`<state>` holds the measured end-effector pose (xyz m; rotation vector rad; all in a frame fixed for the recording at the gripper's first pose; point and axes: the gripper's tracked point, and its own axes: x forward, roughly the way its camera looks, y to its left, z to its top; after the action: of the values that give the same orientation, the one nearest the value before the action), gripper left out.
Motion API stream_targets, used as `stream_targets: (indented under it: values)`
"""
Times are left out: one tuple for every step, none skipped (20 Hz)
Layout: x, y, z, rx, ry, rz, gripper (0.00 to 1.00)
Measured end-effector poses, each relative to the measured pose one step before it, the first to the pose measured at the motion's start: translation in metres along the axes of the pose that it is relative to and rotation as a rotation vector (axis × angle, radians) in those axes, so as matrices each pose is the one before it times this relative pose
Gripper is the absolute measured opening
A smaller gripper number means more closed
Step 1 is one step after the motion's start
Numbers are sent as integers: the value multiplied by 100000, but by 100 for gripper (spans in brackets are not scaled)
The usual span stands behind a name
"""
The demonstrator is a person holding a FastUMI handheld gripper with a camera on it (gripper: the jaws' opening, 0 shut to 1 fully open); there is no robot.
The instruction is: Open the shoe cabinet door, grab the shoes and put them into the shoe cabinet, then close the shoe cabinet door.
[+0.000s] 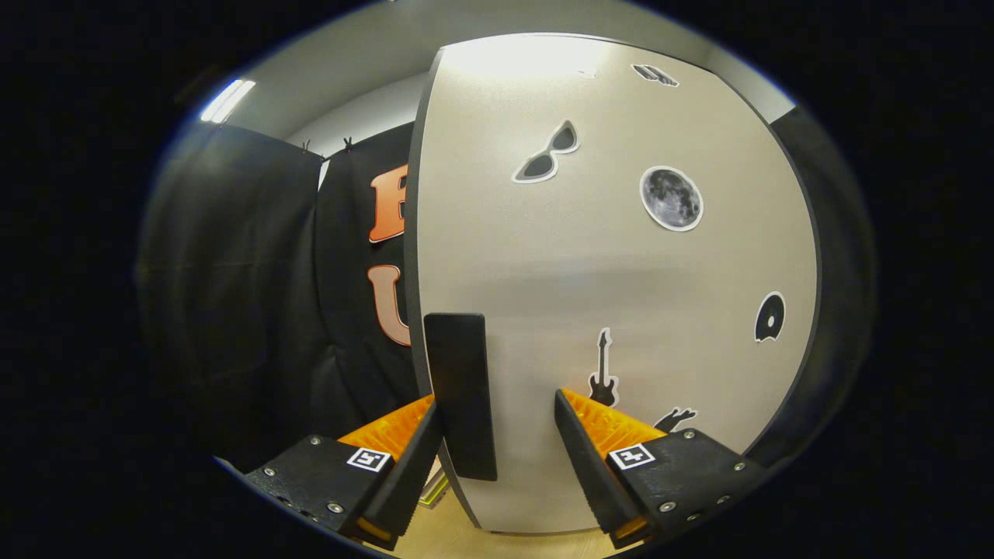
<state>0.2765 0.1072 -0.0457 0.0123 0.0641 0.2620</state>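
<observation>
The shoe cabinet door [621,272] is a pale panel with a dark rim, and it stands close in front of me. Stickers of sunglasses, a moon, a guitar and a disc sit on its face. A flat black handle [462,396] is fixed upright near the door's left edge. My gripper [497,407] is open and straddles that handle. The left finger lies against the door's edge beside the handle. A gap separates the right finger from the handle, and that finger is close to the door's face by the guitar sticker. Whether the door stands ajar I cannot tell.
Black cloth [256,295] hangs to the left, beyond the door's edge. A strip of light wooden floor [435,536] shows under the fingers. A ceiling lamp [227,101] glows above the cloth.
</observation>
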Motion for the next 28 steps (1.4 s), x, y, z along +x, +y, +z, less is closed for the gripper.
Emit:
stream_targets:
  values:
    - [154,14,46,238,1,-55,87]
    - [195,25,-13,151,115,107,87]
    - [-2,43,21,628,216,539,87]
    - [-141,108,9,918,340,1294,87]
    - [-243,111,294,1750,-543,626,87]
    - [-471,25,661,1681,-1895,357,88]
    - [-390,74,495,810,-1539,310,88]
    - [-663,12,138,182,-113,-9,87]
    - [-657,111,104,-174,381,100,87]
    - [-910,-7,102,-454,125,-618,87]
    - [-995,-50,-158,-314,1316,-919,87]
    - [-1150,78,55,-340,519,-263,88]
    - [-1019,147,455,-269,-803,-302,88]
    - [-1215,31,436,-605,-749,-672,87]
    - [-1249,-49,466,-1311,-451,-947,87]
    - [-1269,-88,504,-1480,-486,-1203,87]
    - [-1296,8,468,-1117,-285,-929,87]
    - [-1324,163,404,-307,18,-300,87]
    - [-1449,82,246,-96,484,-544,87]
    - [-1373,124,468,15,-501,-389,87]
    - [-1387,49,675,78,-1127,-706,87]
    - [-1326,-38,428,159,-657,-787,87]
    - [-1277,-93,356,174,-137,-957,87]
    - [-1233,-60,395,89,-678,-937,87]
    - [-1289,-330,392,-29,-368,-1324,87]
    - [-1185,-374,246,-194,-524,-1381,87]
    - [-1142,-579,164,-443,-10,-2253,88]
    - [-1056,-604,87,-34,-105,-2180,88]
